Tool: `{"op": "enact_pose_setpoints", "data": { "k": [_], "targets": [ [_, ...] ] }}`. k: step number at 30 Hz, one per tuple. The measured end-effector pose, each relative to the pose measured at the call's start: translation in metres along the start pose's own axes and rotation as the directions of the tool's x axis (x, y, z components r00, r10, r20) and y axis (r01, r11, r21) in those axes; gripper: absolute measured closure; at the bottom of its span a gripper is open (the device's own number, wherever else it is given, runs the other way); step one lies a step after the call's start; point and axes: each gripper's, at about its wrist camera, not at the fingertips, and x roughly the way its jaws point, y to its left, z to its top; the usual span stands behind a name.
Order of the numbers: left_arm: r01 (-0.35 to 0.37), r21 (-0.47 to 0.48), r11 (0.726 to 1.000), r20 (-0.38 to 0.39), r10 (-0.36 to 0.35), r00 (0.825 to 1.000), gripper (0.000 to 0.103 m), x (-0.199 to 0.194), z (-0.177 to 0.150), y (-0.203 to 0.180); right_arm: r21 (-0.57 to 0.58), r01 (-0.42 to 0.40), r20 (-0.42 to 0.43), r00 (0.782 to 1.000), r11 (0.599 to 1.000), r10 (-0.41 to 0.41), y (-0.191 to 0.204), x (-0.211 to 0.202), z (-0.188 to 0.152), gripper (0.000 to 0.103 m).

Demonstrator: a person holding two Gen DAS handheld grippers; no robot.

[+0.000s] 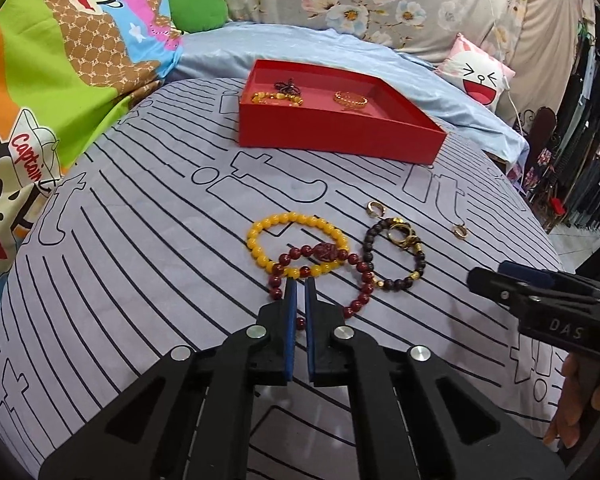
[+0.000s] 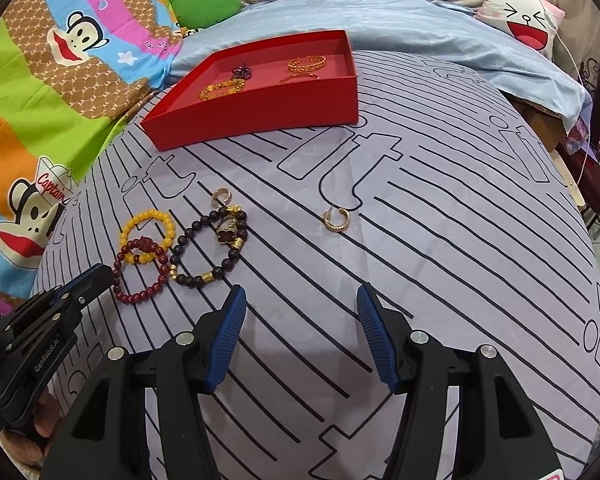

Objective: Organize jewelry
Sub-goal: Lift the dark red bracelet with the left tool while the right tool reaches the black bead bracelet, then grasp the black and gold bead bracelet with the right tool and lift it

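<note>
Left gripper (image 1: pixel 300 286) nearly closing over red bead bracelet (image 1: pixel 361 294); right gripper (image 2: pixel 301 300) hovering spread apart above bare striped bedsheet (image 2: pixel 440 240), near bed edge.

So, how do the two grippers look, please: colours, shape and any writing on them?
Both are black plastic linkage frames with round silver pivot bolts and blue ribbed pads on the fingers. The left gripper carries white "GenRobot.AI" lettering on its side, seen from the right wrist; the right gripper shows white letters "DAS" in the left wrist view. No cables are visible. A bare hand holds the right one.
</note>
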Motion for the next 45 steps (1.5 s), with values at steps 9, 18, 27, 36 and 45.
{"op": "enact_pose_setpoints", "data": {
  "k": [9, 18, 27, 36, 45],
  "targets": [
    [-0.018, -0.045, 0.999, -0.024, 0.017, 1.000, 0.098, 0.004, -0.004, 0.012, -0.027, -0.015, 0.008, 1.000, 1.000, 0.015, 0.015, 0.005, 0.008, 0.047],
    [-0.042, -0.039, 0.998, -0.037, 0.040, 0.999, 0.075, 0.015, 0.002, 0.015, -0.034, -0.020, 0.005, 1.000, 0.999, 0.020, 0.020, 0.008, 0.010, 0.047],
    [-0.016, -0.014, 1.000, -0.036, 0.015, 0.999, 0.095, 0.020, 0.002, 0.009, -0.047, -0.012, 0.000, 1.000, 0.999, 0.012, 0.025, 0.018, 0.017, 0.047],
    [-0.003, -0.022, 1.000, -0.037, 0.002, 0.999, 0.095, 0.019, -0.001, 0.009, -0.060, -0.020, -0.014, 1.000, 0.998, 0.019, 0.036, 0.034, 0.020, 0.059],
    [0.011, -0.035, 0.999, -0.037, -0.012, 0.999, 0.095, 0.019, -0.001, 0.011, -0.127, 0.046, 0.033, 0.999, 0.991, -0.042, 0.040, 0.034, 0.013, 0.074]
  ]
}}
